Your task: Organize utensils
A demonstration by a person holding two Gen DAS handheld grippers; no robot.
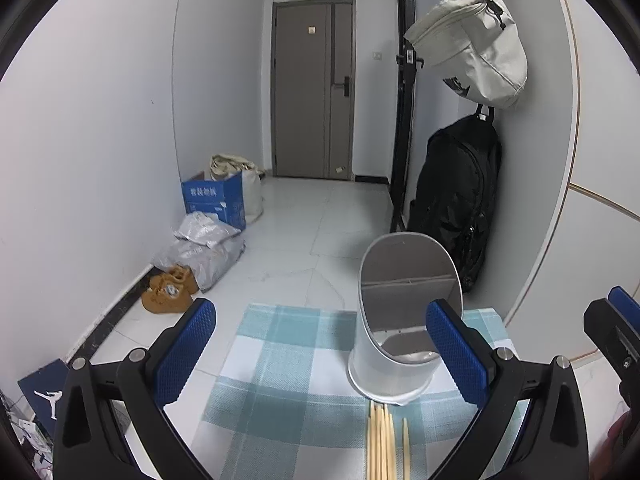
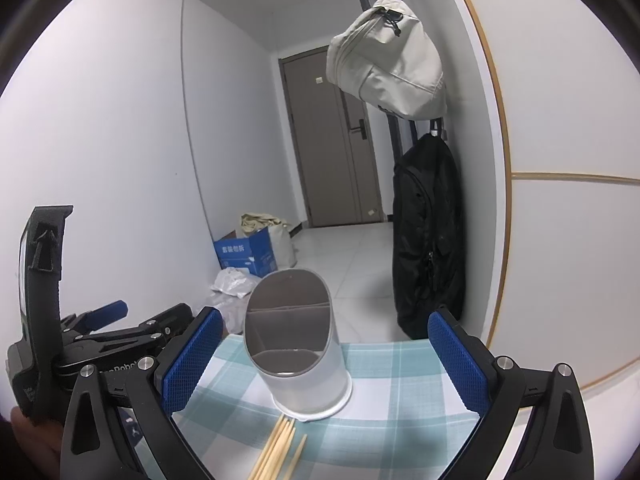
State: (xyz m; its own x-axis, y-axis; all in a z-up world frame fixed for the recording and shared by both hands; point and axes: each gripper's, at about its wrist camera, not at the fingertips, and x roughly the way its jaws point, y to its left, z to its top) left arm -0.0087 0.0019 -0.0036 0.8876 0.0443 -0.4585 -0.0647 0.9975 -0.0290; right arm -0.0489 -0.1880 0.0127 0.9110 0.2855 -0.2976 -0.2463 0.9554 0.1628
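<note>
A white utensil holder (image 1: pixel 400 320) (image 2: pixel 298 344) with a slanted oval mouth and an inner divider stands upright on a blue-and-white checked cloth (image 1: pixel 288 360) (image 2: pixel 392 380). Several bamboo chopsticks (image 1: pixel 384 444) (image 2: pixel 278 452) lie on the cloth just in front of its base. My left gripper (image 1: pixel 320 356) is open, its blue pads wide apart above the cloth, nothing between them. My right gripper (image 2: pixel 324 360) is open too, with the holder framed between its pads but untouched. In the right wrist view the left gripper (image 2: pixel 116 320) shows at the left edge.
Beyond the cloth's far edge lies a tiled floor with tan shoes (image 1: pixel 168 292), grey parcels (image 1: pixel 200 248) and a blue box (image 1: pixel 216 200) by the left wall. A black backpack (image 1: pixel 456 200) (image 2: pixel 428 232) and a beige bag (image 1: pixel 472 44) (image 2: pixel 388 60) hang on the right. A closed door (image 1: pixel 312 88) stands behind.
</note>
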